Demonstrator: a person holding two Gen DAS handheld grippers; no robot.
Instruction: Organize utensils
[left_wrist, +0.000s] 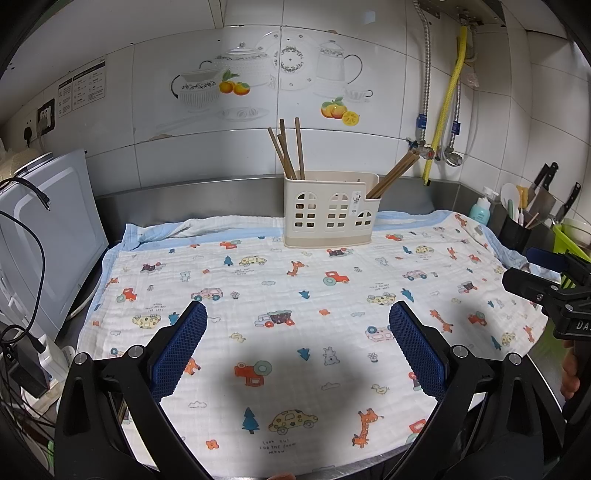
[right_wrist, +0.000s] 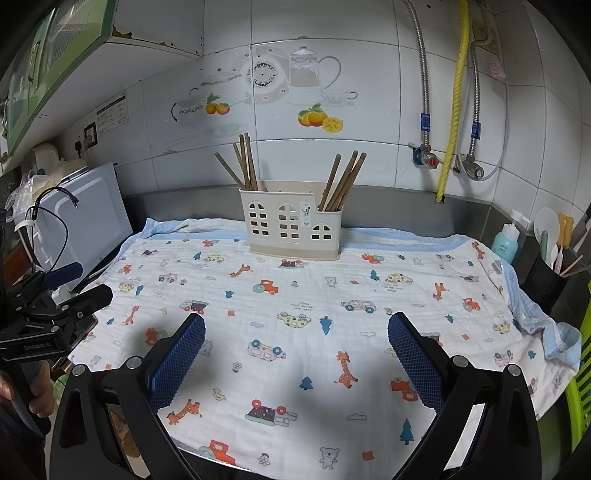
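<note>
Crinkled white muslin cloth (left_wrist: 280, 295) with cartoon cars covers the counter — left gripper (left_wrist: 297, 343) and right gripper (right_wrist: 295, 350) hover spread wide, empty; ahead, brown wooden chopsticks (right_wrist: 341, 181) stand in a beige perforated plastic holder (right_wrist: 291, 225).

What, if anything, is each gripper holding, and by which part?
Nothing is held. The left gripper and right gripper are both open above the cloth, with nothing between their fingers. The chopsticks all stand in the holder.
</note>
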